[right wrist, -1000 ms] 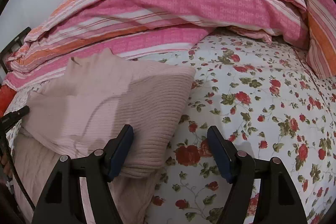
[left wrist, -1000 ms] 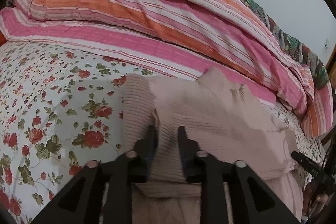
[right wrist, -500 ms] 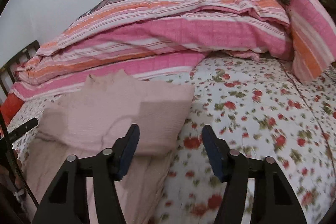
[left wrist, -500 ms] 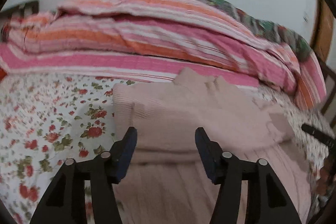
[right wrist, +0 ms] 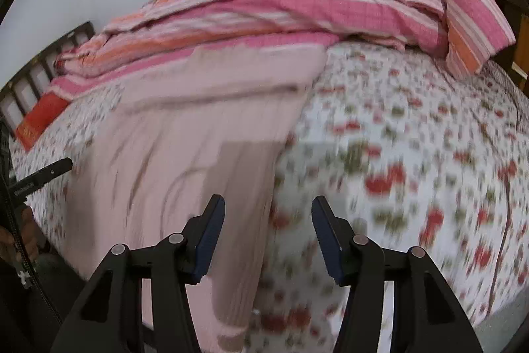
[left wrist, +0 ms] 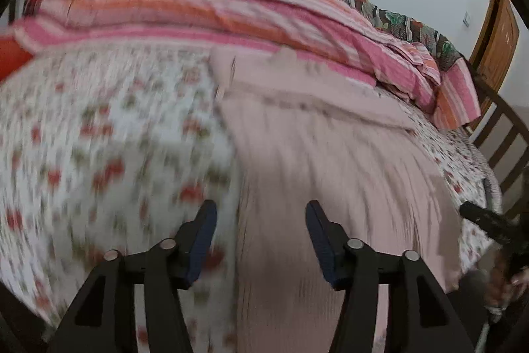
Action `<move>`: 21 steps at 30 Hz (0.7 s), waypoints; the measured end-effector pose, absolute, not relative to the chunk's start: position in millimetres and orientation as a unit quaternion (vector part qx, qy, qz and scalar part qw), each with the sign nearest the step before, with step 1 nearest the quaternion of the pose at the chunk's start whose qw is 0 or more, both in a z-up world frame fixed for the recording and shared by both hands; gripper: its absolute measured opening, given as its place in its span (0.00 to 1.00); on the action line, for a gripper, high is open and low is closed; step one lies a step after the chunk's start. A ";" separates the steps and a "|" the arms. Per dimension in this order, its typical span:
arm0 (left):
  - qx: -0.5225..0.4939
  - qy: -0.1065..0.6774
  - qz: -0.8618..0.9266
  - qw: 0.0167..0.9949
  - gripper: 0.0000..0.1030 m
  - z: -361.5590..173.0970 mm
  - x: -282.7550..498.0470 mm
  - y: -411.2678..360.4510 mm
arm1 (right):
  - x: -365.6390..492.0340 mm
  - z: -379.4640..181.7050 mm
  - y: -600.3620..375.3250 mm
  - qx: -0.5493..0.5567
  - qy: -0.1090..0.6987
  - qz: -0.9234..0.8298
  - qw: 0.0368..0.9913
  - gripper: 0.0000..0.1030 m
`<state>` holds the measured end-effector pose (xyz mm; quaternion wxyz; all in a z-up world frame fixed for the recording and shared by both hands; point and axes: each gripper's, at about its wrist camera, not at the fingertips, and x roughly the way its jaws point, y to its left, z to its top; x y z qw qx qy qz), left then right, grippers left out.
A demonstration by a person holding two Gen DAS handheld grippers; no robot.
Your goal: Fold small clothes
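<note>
Left wrist view: pale pink ribbed garment (left wrist: 330, 154), top folded over, lies on the floral bedsheet (left wrist: 99, 138); left gripper (left wrist: 261, 220), which pinched it a second ago, has just been opening, empty. Right wrist view: right gripper (right wrist: 267, 220), jaws narrowing, holds nothing over the garment's edge.

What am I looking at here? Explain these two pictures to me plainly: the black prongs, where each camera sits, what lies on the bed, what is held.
A person holds a hand tool in each hand; each has two fingers and a fisheye camera looking along them. One view shows the left gripper, the other the right gripper. Both are open and hold nothing. On the floral sheet lies a pink garment, its far end folded over. A striped quilt is piled behind. The blur comes from movement.
</note>
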<state>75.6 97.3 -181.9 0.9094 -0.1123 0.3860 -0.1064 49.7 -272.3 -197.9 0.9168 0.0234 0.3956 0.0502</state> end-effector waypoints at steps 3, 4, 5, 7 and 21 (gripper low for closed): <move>-0.130 0.398 -0.111 0.901 0.58 -200.4 57.5 102.3 | 29.4 -218.2 -271.0 0.039 0.409 0.063 0.910 0.42; -0.134 0.401 -0.114 0.899 0.58 -205.7 54.4 102.0 | 26.3 -222.5 -270.1 0.041 0.412 0.064 0.908 0.40; -0.138 0.404 -0.115 0.897 0.58 -209.7 52.9 102.2 | 23.5 -228.0 -268.8 0.043 0.417 0.066 0.906 0.38; -0.138 0.403 -0.113 0.898 0.57 -214.4 52.7 98.0 | 22.5 -234.5 -266.8 0.044 0.421 0.068 0.904 0.37; -0.153 0.374 -0.142 0.903 0.10 -207.1 46.6 108.7 | 10.7 -231.1 -287.1 0.106 0.394 0.076 0.910 0.05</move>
